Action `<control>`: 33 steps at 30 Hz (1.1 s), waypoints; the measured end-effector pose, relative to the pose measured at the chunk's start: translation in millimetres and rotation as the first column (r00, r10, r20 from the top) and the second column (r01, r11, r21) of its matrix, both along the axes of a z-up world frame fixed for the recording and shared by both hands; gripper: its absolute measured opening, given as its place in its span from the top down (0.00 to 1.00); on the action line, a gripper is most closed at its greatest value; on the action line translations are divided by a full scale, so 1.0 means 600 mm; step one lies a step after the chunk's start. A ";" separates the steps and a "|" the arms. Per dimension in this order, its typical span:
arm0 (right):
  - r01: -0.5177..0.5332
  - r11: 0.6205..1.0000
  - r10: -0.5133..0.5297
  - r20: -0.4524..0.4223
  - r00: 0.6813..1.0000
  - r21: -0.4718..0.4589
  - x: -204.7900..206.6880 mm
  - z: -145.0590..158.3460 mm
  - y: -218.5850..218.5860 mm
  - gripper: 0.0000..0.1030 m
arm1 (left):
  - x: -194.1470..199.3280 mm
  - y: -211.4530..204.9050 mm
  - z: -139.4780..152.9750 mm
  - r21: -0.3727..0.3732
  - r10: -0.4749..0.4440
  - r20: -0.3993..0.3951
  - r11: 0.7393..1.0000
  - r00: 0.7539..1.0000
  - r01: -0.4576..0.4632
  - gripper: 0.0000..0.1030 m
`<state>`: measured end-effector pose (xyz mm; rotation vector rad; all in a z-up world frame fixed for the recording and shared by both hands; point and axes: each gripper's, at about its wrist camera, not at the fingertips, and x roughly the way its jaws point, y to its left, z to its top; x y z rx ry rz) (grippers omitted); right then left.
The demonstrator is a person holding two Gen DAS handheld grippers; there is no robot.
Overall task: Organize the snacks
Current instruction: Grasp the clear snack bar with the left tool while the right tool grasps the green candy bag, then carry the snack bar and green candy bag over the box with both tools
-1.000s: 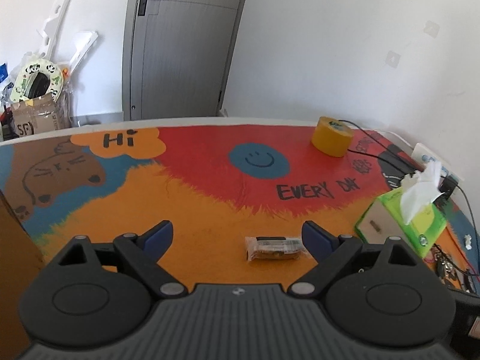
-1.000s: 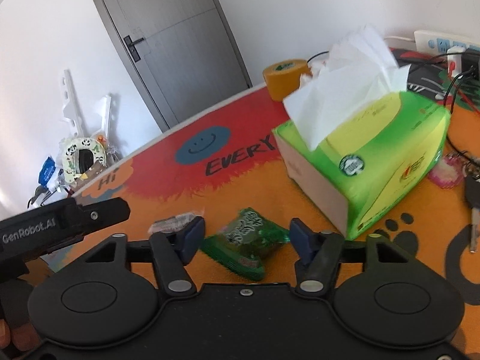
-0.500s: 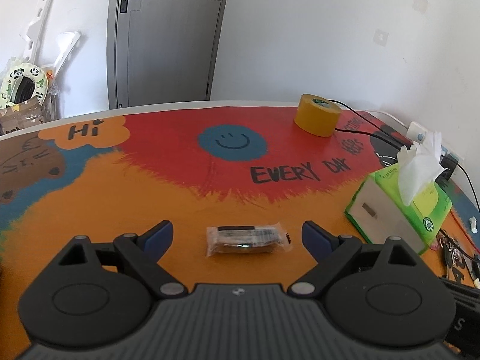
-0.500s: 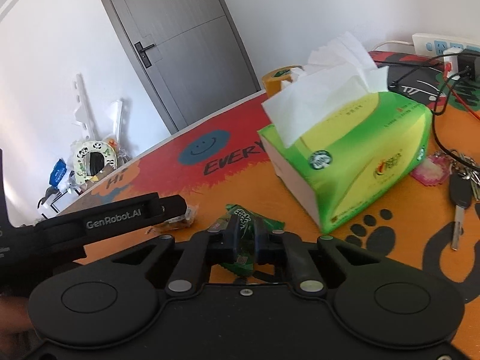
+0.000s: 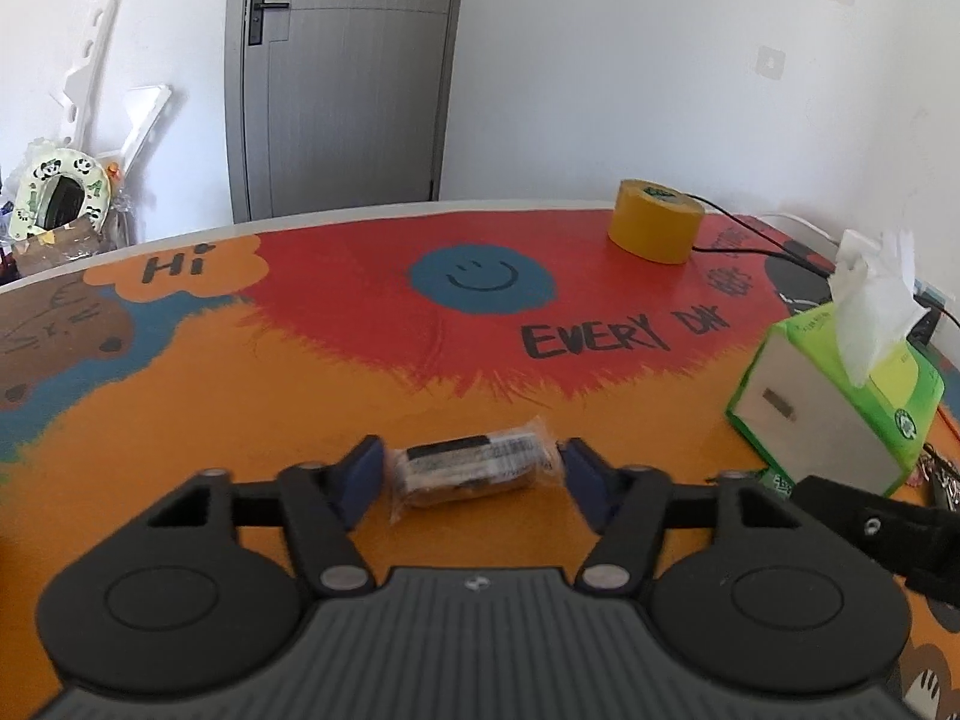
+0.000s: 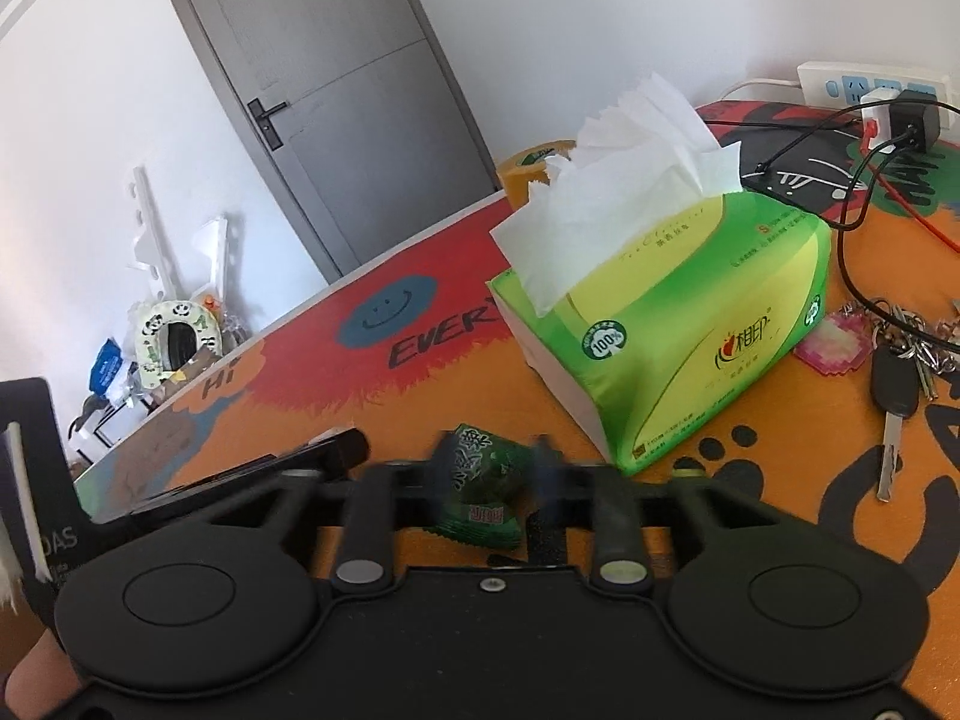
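Observation:
A clear-wrapped dark snack bar point(image 5: 474, 468) lies on the orange part of the table mat. My left gripper point(image 5: 471, 477) is open with its blue fingertips point(image 5: 363, 471) on either side of the bar, close to its ends. In the right wrist view my right gripper point(image 6: 489, 480) is blurred and closed on a green snack packet point(image 6: 483, 489), held just above the mat. The black body of the right gripper point(image 5: 882, 531) shows at the right of the left wrist view.
A green tissue box point(image 6: 678, 330) stands right of the snacks, also in the left wrist view point(image 5: 840, 402). A yellow tape roll point(image 5: 654, 219) sits at the back. Keys point(image 6: 900, 372), cables and a power strip point(image 6: 870, 87) lie at the right.
My left gripper moved forward around the snack bar and its fingers narrowed. My right gripper closed on the green packet and lifted it slightly, moving left.

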<state>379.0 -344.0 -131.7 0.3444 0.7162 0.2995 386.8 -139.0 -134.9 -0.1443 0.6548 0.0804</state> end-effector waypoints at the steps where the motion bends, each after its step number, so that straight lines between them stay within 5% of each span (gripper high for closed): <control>1: 0.004 1.000 -0.004 0.000 1.000 -0.010 0.001 -0.001 0.005 0.45 | -0.001 0.003 0.001 -0.001 -0.002 0.000 1.000 1.000 0.002 0.47; 13: 0.013 0.997 -0.016 -0.036 0.999 -0.071 0.004 -0.017 0.055 0.44 | -0.033 0.030 0.007 -0.053 0.003 -0.007 0.999 1.000 -0.004 0.52; 21: -0.003 0.994 0.001 -0.023 1.000 -0.107 0.001 -0.019 0.077 0.70 | -0.066 0.055 0.025 -0.077 0.036 0.007 0.996 0.999 -0.035 0.52; 33: -0.008 1.000 0.008 0.017 1.000 -0.026 -0.066 0.011 0.072 0.74 | -0.140 0.076 0.065 -0.090 0.046 0.057 0.995 0.997 -0.041 0.52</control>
